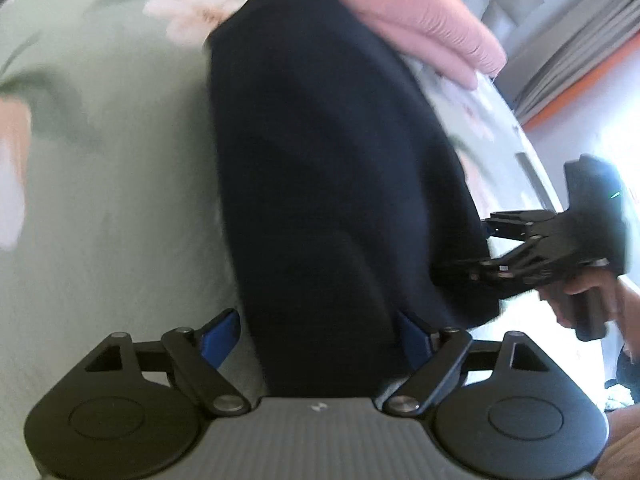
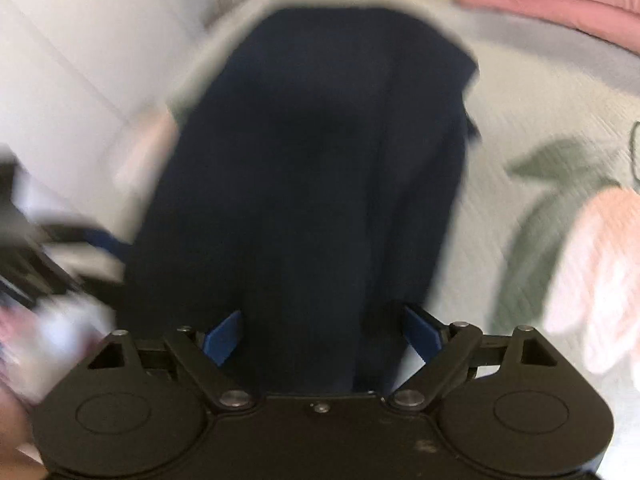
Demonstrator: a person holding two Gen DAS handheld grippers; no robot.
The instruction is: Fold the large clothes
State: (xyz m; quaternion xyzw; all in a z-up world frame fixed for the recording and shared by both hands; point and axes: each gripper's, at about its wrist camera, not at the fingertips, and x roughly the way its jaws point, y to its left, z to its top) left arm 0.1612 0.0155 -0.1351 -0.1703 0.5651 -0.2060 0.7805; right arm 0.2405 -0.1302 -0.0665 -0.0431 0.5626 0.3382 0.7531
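- Dark blue cloth (image 1: pixel 328 168) lies in a long folded strip on a bed.
- The bed has a pale green bed cover (image 1: pixel 100 208) with pink flowers and green leaves on it.
- In the left wrist view, the strip runs from the bottom of the picture up toward the top.
- Its near end lies between the two blue fingers of the left tool (image 1: pixel 320 332).
- The left tool is wide open. Its blue fingers (image 1: pixel 220 336) stand apart, one on each side of the cloth, and they do not squeeze it.
- A pink folded cloth (image 1: pixel 424 12) lies past the far end of the dark strip, and seems to touch it.
- The right tool (image 1: pixel 486 244) shows at the right edge of the same view. It reaches the side of the dark cloth.
- A hand (image 1: pixel 580 300) holds the handle of the right tool.
- In the right wrist view, the dark blue cloth fills the middle of the picture.
- The right tool is wide open too. Its blue fingers (image 2: pixel 224 336) sit on each side of the cloth and do not pinch it.
- The left side of that view is very blurry. A dark shape shows there, but I cannot tell what it is.
- A big pink flower on the bed cover shows at the right of that view.
- The pink folded cloth shows at the top right corner there.
- Grey curtains (image 1: pixel 576 48) hang behind the bed in the left wrist view.
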